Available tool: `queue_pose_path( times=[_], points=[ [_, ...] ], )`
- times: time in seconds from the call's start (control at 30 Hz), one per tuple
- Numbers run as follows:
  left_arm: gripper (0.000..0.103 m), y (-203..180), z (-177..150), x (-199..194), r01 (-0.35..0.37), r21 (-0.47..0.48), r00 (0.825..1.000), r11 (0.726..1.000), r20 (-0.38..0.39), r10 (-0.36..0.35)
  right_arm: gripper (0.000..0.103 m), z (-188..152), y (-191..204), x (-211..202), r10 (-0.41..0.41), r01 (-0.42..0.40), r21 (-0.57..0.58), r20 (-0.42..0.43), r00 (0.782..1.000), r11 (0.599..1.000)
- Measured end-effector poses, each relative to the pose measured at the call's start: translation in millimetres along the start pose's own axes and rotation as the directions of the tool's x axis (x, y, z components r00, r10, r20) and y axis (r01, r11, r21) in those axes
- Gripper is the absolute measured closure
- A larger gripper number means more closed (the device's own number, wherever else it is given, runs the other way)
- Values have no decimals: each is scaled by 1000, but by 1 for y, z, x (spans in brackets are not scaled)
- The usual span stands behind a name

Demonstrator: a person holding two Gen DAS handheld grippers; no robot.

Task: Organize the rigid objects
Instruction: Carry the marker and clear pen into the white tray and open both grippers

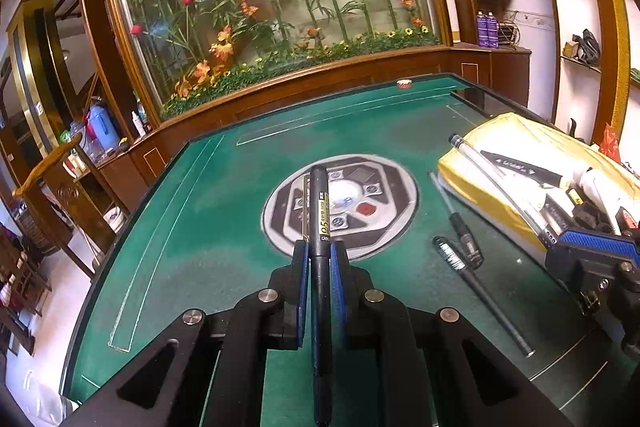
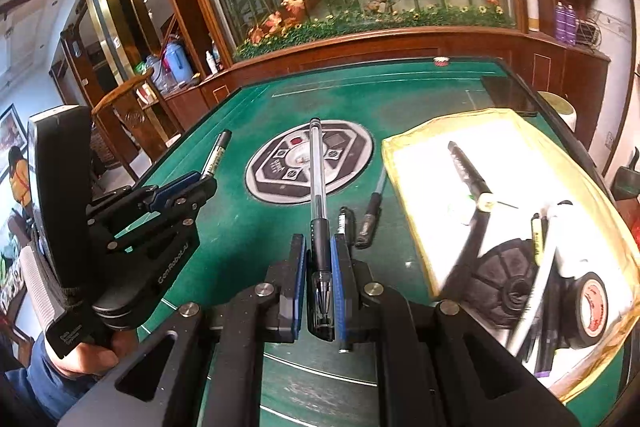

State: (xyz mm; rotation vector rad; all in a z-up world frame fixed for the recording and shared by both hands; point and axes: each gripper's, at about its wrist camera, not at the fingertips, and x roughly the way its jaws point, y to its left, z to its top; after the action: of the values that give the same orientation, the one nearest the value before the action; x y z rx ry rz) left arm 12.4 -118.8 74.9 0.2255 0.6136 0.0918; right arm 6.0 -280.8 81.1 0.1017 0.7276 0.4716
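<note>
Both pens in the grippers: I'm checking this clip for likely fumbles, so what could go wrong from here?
1. The left gripper pinches the black pen with a long end sticking out, so it might swivel or slip.
2. The right gripper grips the clear pen near its tip; same risk.
3. The yellow tray is already crowded around the tape roll; dropped pens may roll out.

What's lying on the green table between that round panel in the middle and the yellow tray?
Two loose pens on the felt, between the round panel and the yellow tray. The right wrist view shows it best.
</note>
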Motion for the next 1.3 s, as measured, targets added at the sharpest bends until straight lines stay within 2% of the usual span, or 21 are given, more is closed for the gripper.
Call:
queue_pose_path(
  times=[0.07, 0.13, 0.23, 0.27, 0.33, 0.43, 0.63, 0.7, 0.87, 0.97, 1.07, 1.13, 1.17, 1.23, 1.27, 1.3],
  points=[
    [92, -6, 5, -3, 25, 2, 1000, 1000, -3, -25, 91, 0, -9, -7, -4, 3, 17, 15, 1000, 1000],
    [92, -14, 14, -8, 91, -8, 996, 996, -17, -91, 91, 1, -18, -15, -14, 13, 34, 32, 999, 999],
    [92, -27, 27, -17, 210, -34, 976, 977, -44, -211, 91, 2, -43, -31, -52, 46, 80, 68, 996, 996],
    [92, -32, 32, -19, 255, -46, 965, 966, -55, -258, 91, 2, -50, -35, -70, 63, 93, 77, 995, 994],
    [92, -47, 43, -21, 356, -72, 928, 932, -93, -362, 91, 0, -68, -45, -113, 102, 123, 92, 989, 987],
    [92, -78, 54, -19, 463, -99, 870, 881, -139, -473, 91, -5, -99, -56, -182, 163, 179, 93, 979, 970],
    [92, -137, 63, 1, 556, -140, 786, 819, -233, -573, 91, -20, -141, -63, -246, 224, 251, 60, 967, 942],
    [92, -154, 63, 10, 565, -148, 768, 812, -265, -583, 91, -24, -149, -64, -256, 235, 258, 49, 966, 937],
    [92, -186, 59, 19, 559, -143, 760, 817, -305, -574, 91, -32, -162, -61, -248, 233, 269, 22, 969, 935],
    [92, -190, 60, 22, 554, -143, 765, 820, -302, -569, 91, -33, -164, -58, -242, 230, 269, 13, 970, 935],
    [92, -192, 59, 26, 560, -164, 751, 812, -313, -581, 90, -34, -166, -56, -241, 231, 273, 3, 971, 934],
    [91, -191, 59, 26, 562, -167, 751, 810, -308, -584, 90, -34, -167, -56, -246, 237, 275, -1, 969, 932],
    [89, -191, 59, 25, 565, -166, 748, 808, -310, -586, 90, -34, -167, -56, -245, 236, 276, -3, 970, 932],
    [76, -189, 58, 24, 572, -175, 738, 802, -317, -596, 88, -34, -167, -57, -246, 237, 279, -5, 969, 931],
    [64, -187, 58, 24, 574, -186, 733, 797, -317, -602, 88, -34, -167, -58, -247, 238, 278, -4, 969, 930],
    [60, -184, 58, 22, 580, -198, 727, 790, -311, -612, 86, -33, -166, -59, -252, 243, 275, -3, 968, 930]
  ],
)
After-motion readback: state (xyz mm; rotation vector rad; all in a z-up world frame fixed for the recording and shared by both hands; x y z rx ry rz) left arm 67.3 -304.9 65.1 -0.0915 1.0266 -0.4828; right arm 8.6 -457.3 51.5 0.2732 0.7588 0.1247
